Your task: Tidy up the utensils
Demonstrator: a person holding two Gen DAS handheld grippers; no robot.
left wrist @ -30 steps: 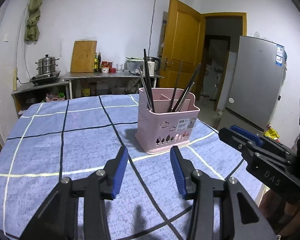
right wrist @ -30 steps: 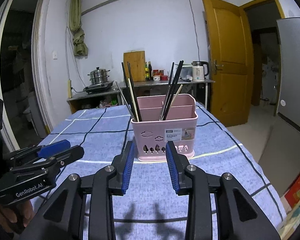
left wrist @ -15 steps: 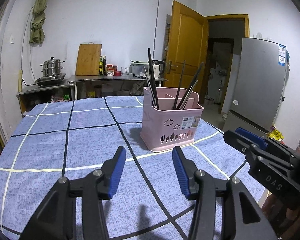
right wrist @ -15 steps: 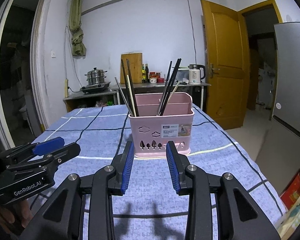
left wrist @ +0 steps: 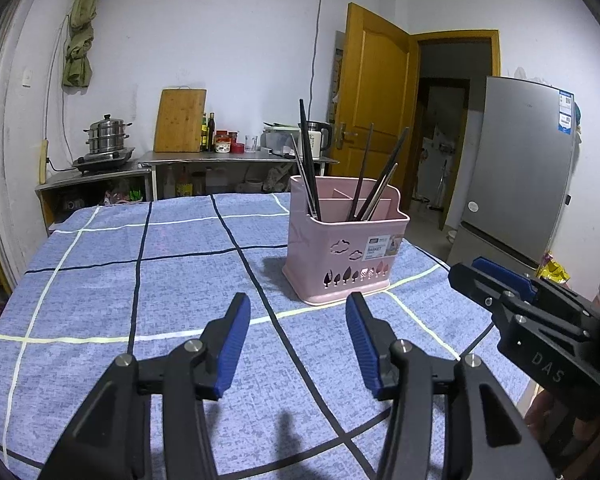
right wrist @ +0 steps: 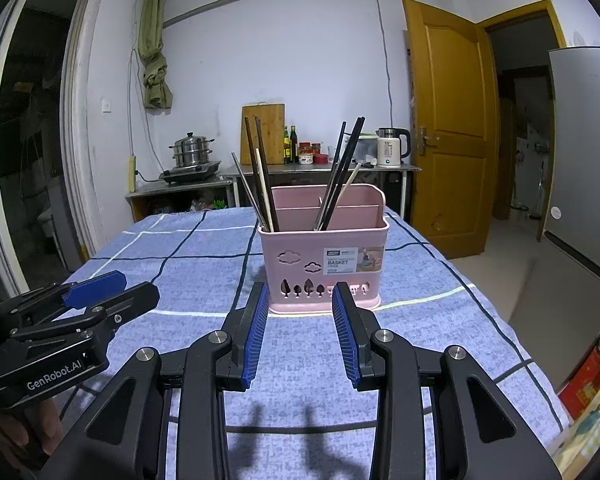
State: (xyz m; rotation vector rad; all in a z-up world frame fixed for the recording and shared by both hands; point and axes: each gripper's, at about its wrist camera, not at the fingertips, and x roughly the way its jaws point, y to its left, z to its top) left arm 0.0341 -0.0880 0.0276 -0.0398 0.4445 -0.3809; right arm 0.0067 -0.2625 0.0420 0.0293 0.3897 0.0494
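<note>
Fingers first: we hold our left gripper (left wrist: pixel 296 340) with its blue pads apart and nothing between them, hovering over the bench (left wrist: pixel 100 280). Its jaws have just been opening a little, still empty. Our right gripper (right wrist: pixel 300 332) also stands parted, a narrower gap, with only the blue checked cloth (right wrist: pixel 300 380) showing through it. Neither pair touches anything.

Just beyond the right fingers (right wrist: pixel 256 328) we see the pink basket (right wrist: pixel 324 264), upright on the cloth, its base close to their tips but apart from them. From the left view the basket (left wrist: pixel 344 252) sits ahead and to the right. Dark chopsticks (right wrist: pixel 260 168) lean in its left compartment, with one pale stick among them; more chopsticks (right wrist: pixel 344 168) lean in the middle part. The back compartment looks bare from here.

Each gripper shows in the other's view, low at the side. Beyond the bench we see a steel counter (right wrist: pixel 320 168) with a kettle (right wrist: pixel 390 148), a cutting board (right wrist: pixel 262 134) and a steamer pot (right wrist: pixel 192 152).
</note>
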